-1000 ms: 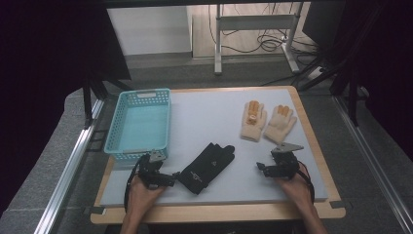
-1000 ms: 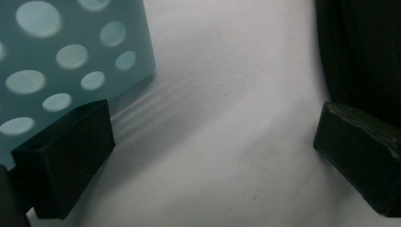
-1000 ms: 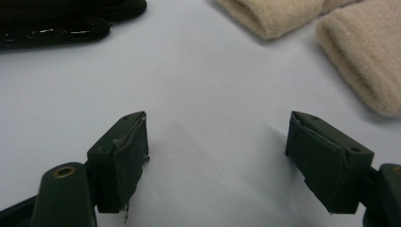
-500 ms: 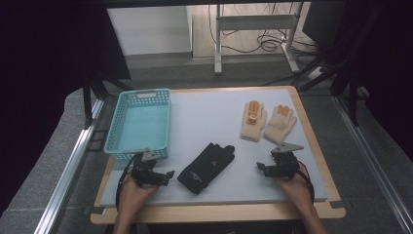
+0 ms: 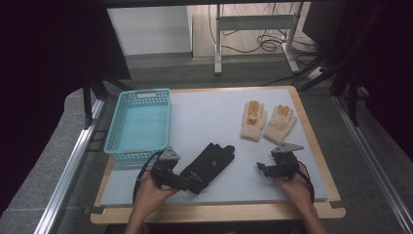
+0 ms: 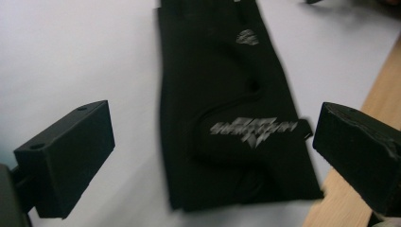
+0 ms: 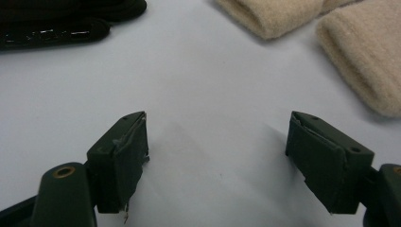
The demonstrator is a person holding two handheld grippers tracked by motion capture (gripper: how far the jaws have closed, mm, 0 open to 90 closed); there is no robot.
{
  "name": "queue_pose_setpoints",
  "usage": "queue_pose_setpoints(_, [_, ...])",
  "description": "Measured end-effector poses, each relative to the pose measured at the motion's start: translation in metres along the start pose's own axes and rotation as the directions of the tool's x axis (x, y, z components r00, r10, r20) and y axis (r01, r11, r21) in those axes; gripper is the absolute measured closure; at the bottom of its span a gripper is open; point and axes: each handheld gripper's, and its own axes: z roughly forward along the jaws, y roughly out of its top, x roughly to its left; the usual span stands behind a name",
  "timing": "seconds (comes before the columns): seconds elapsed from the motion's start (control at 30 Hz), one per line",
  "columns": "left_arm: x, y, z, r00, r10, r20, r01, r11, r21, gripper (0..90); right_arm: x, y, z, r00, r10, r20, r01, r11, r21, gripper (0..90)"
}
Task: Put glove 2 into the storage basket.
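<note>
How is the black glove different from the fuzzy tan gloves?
The black glove is dark and smooth with grey lettering; the tan gloves are pale and fuzzy. The black glove lies slanted between the open jaws of the left gripper; the tan gloves lie side by side farther back, beyond the right gripper. All lie flat on the table.

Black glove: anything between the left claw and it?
Nothing visible. The left claw is open, its jaws standing either side of the cuff end of the flat black fabric glove, with only bare white tabletop beside it. The turquoise plastic basket sits off to the side, apart from the glove.
</note>
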Motion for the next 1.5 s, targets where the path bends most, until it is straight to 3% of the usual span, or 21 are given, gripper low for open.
queue_pose_setpoints(0.13, [-0.004,0.006,0.013,0.9997,0.006,0.022,-0.007,0.9999,0.014,0.0,0.000,0.000,0.000,1.0000,-0.001,0.000,0.001,1.000,0.000,21.2])
queue_pose_setpoints(0.33, [-0.008,0.013,0.033,0.9998,0.019,0.011,-0.019,0.9987,0.047,0.0,0.000,0.000,0.000,1.0000,0.000,0.000,0.000,1.000,0.000,21.2])
queue_pose_setpoints(0.6, [-0.015,0.023,0.058,0.9968,0.061,-0.052,-0.055,0.9936,0.099,0.0,0.000,0.000,0.000,1.0000,0.000,0.000,0.000,1.000,0.000,21.1])
queue_pose_setpoints(0.7, [-0.014,0.024,0.065,0.9958,0.060,-0.069,-0.051,0.9906,0.127,0.0,0.000,0.000,0.000,1.0000,0.000,0.000,0.000,1.000,-0.001,21.2])
queue_pose_setpoints(0.8, [-0.010,0.024,0.071,0.9952,0.055,-0.081,-0.042,0.9875,0.152,0.0,0.000,0.000,0.000,1.0000,0.000,0.000,0.000,1.000,-0.001,21.2])
queue_pose_setpoints(0.87, [-0.006,0.023,0.074,0.9974,0.037,-0.062,-0.026,0.9861,0.164,0.0,0.000,0.000,0.000,1.0000,0.000,0.000,0.000,1.000,-0.001,21.1])
queue_pose_setpoints(0.97, [-0.008,0.022,0.075,0.9976,0.043,-0.054,-0.033,0.9844,0.173,0.0,0.000,0.000,0.000,1.0000,0.000,0.000,0.000,1.000,-0.001,21.2])
queue_pose_setpoints(1.1, [-0.016,0.022,0.078,0.9914,0.103,-0.081,-0.084,0.9758,0.202,0.0,0.000,0.000,0.000,1.0000,0.000,0.000,0.000,1.000,-0.001,21.1])
queue_pose_setpoints(1.2, [-0.016,0.022,0.077,0.9914,0.104,-0.080,-0.086,0.9759,0.201,0.0,0.000,0.000,0.000,1.0000,-0.002,0.001,0.002,1.000,0.000,21.1])
queue_pose_setpoints(1.33, [-0.015,0.023,0.073,0.9906,0.102,-0.091,-0.083,0.9768,0.197,8.2,0.000,0.000,0.000,1.0000,-0.002,0.001,0.002,1.000,0.000,21.1])
queue_pose_setpoints(1.5, [-0.009,0.022,0.065,0.9910,0.087,-0.101,-0.068,0.9818,0.178,30.4,0.000,0.000,0.000,1.0000,-0.002,0.001,0.002,1.000,0.000,21.1])
